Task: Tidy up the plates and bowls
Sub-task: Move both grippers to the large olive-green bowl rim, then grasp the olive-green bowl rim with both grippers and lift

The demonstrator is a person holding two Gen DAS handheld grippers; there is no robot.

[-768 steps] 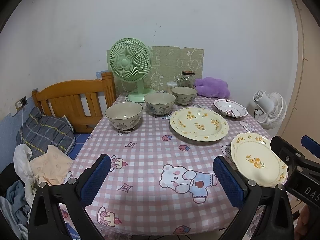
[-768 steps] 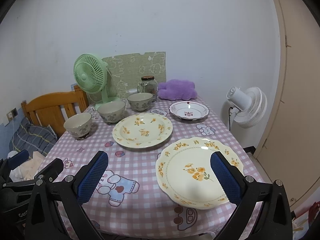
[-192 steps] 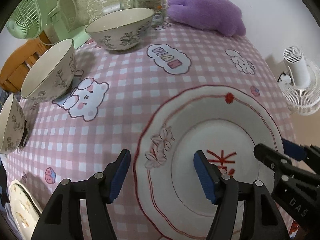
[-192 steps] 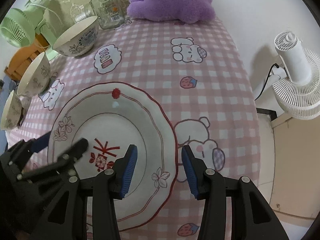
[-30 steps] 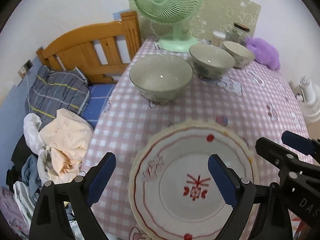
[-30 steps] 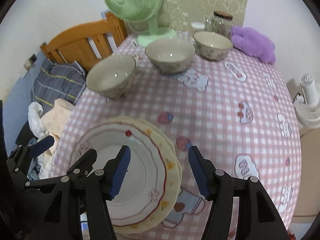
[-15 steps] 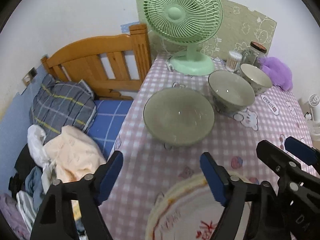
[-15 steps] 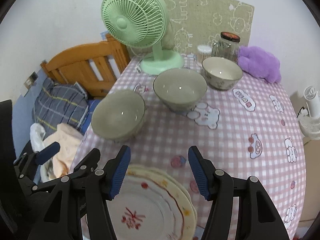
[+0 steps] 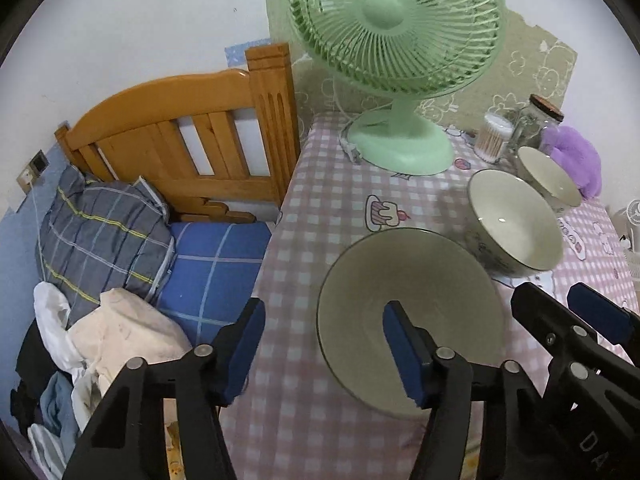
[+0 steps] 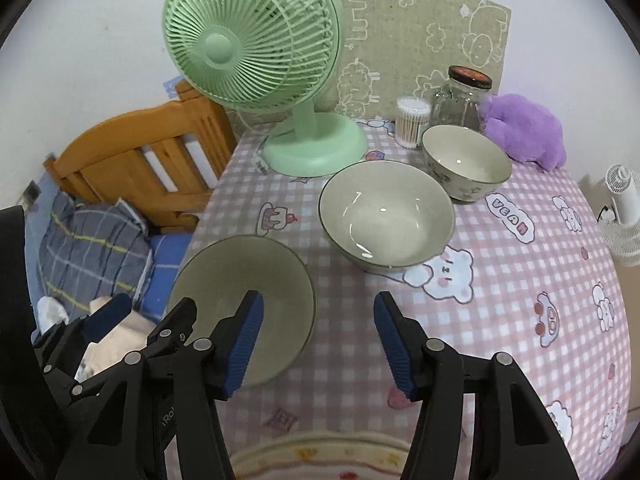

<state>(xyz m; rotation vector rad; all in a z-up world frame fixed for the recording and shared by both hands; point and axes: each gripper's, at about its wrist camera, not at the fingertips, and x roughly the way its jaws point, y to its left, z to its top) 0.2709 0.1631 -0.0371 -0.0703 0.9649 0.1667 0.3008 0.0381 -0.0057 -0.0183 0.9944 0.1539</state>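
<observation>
White plastered wall behind; a table (image 10: 500, 320) under soft pink-and-white gingham cloth printed with bears and cupcakes. At the far edge, a mint-green plastic fan (image 10: 256, 40) with a round ribbed grille on a domed base, a beige patterned board (image 10: 424, 24) leaning on the wall, a clear glass jar (image 10: 460, 100) with a dark lid, a small tub of cotton swabs (image 10: 412, 122), a fuzzy purple plush (image 10: 524, 132). Beside the table, a varnished slatted wooden headboard (image 9: 192, 136), a grey plaid pillow (image 9: 100, 232), blue checked bedding.

Three glazed ceramic bowls in a row, round, pale inside, dark-rimmed, floral outside: near bowl (image 10: 244, 300) by the left table edge, middle bowl (image 10: 388, 216), far bowl (image 10: 466, 164) just before the jar. Scalloped rim of stacked plates (image 10: 320, 456) at the bottom of the right wrist view.

Left gripper (image 9: 324, 348): black frame, ribbed blue pads, jaws about half apart and just closing; one pad over the near bowl's hollow, the other outside its left rim, contact not clear. Right gripper (image 10: 316, 344): jaws about half apart, closing slightly, straddling the same bowl's right rim, nothing clamped.
</observation>
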